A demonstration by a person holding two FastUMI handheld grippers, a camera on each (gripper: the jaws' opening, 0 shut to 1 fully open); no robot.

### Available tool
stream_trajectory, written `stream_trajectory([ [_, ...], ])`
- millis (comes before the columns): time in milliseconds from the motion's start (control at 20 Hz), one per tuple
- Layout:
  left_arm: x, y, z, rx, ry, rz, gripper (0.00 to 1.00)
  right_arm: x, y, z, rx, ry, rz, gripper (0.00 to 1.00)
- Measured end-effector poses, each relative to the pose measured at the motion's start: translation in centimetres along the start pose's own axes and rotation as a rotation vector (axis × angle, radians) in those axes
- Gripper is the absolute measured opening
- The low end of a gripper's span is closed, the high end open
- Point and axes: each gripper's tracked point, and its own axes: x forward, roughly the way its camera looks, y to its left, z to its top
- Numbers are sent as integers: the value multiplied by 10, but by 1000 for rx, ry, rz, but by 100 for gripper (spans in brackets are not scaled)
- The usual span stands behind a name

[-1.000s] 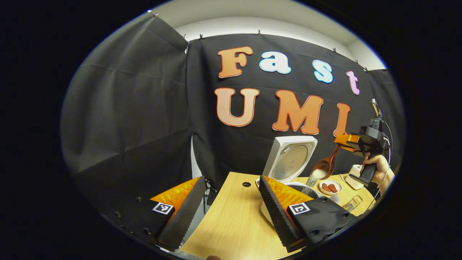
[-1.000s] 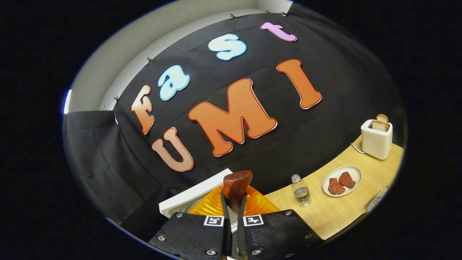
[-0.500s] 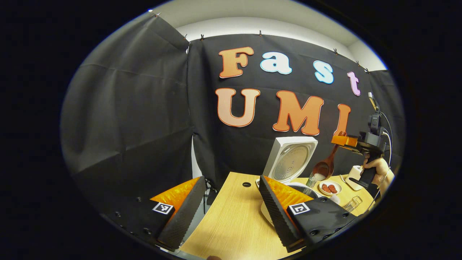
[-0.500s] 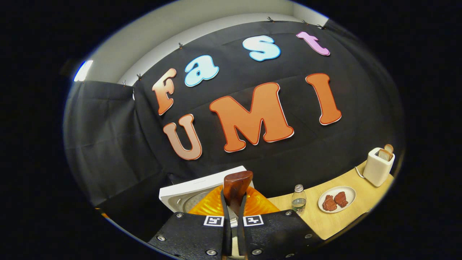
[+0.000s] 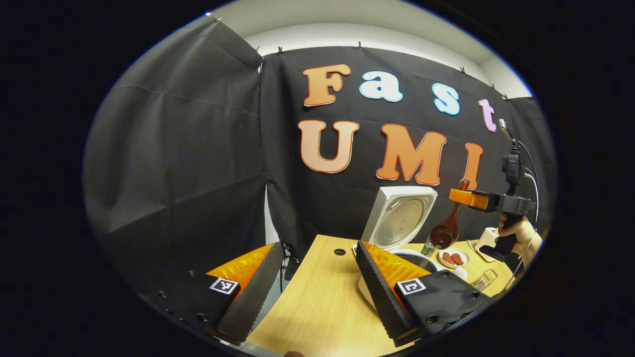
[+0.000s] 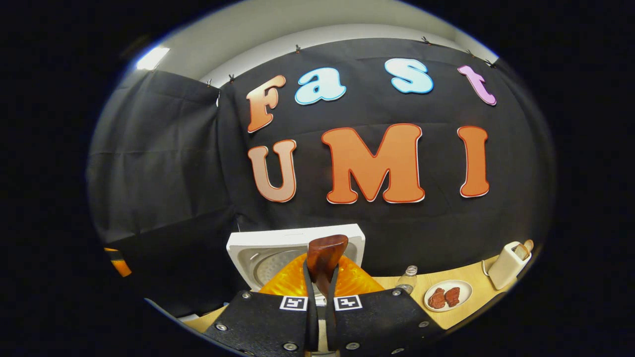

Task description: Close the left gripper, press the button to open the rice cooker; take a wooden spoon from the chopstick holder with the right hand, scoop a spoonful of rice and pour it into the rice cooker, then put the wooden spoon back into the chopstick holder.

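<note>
My left gripper (image 5: 313, 292) is open and holds nothing, low over the near end of the wooden table (image 5: 317, 302). Beyond its right finger, the white rice cooker (image 5: 399, 218) stands with its lid raised. In the left gripper view, my right gripper (image 5: 469, 197) hovers right of the lid, held by a hand (image 5: 516, 232). It is shut on the handle of the wooden spoon (image 5: 445, 229), which hangs bowl-down and looks bare of rice. In the right gripper view the handle end (image 6: 325, 255) sticks up between the shut fingers of the right gripper (image 6: 321, 280), with the cooker lid (image 6: 278, 245) behind.
Right of the cooker are a small water bottle (image 6: 409, 277), a plate of red meat (image 6: 446, 296) and a white toaster (image 6: 506, 263) with bread. A clear rack-like holder (image 5: 483, 280) lies near the table's right edge. A cable hole (image 5: 339, 252) marks the tabletop.
The right gripper rolled back to level and rose slightly. The spoon swung from tipped and full of rice to hanging down, and the rice is gone from it. The left gripper stayed put.
</note>
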Motion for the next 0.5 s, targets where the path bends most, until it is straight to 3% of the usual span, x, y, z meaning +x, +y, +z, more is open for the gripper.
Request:
stream_trajectory([
  [200, -3, 3, -2, -16, 5, 8, 100, -6, 1, -5, -19, 9, 11, 5],
  [500, -7, 1, -2, -20, -1, 28, 100, -26, -33, 13, 100, -25, -11, 5],
])
